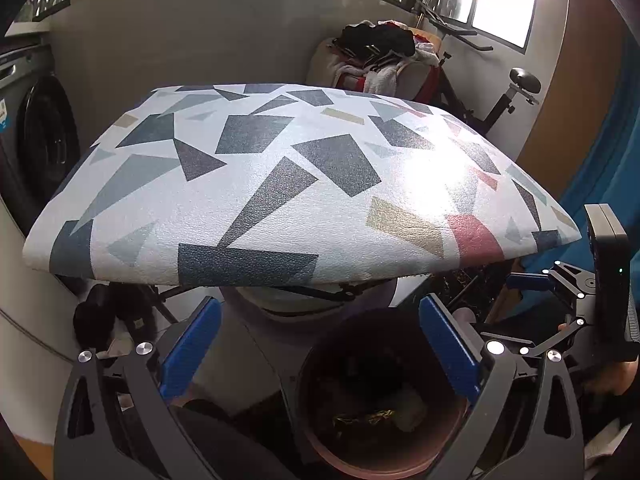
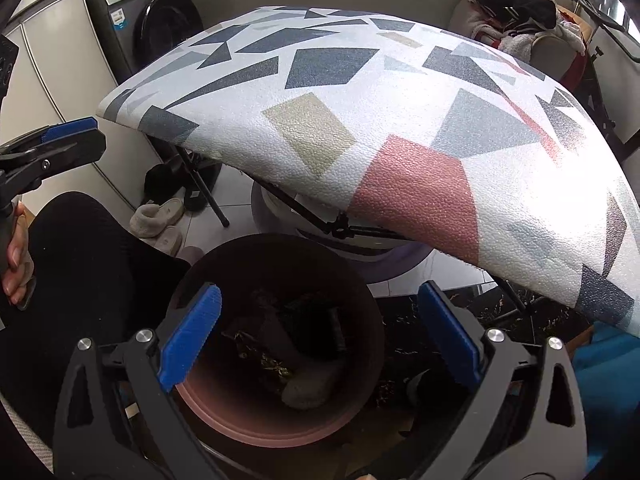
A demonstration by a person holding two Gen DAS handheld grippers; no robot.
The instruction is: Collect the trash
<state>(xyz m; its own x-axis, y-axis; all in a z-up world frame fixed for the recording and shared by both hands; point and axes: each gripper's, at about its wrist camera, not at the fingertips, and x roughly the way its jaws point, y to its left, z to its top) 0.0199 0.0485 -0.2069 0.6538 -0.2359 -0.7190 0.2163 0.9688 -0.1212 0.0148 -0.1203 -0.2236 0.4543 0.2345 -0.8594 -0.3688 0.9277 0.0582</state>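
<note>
A round brown trash bin stands on the floor below the table's near edge. It holds a crumpled gold-and-black wrapper, a pale wad and dark scraps. My left gripper is open and empty, above the bin. My right gripper is open and empty, directly over the bin. The right gripper shows in the left wrist view; the left one shows at the left edge of the right wrist view.
A folding table with a white geometric-patterned top fills the middle. A washing machine stands at the left. Slippers lie under the table. A clothes-piled chair and an exercise bike stand behind.
</note>
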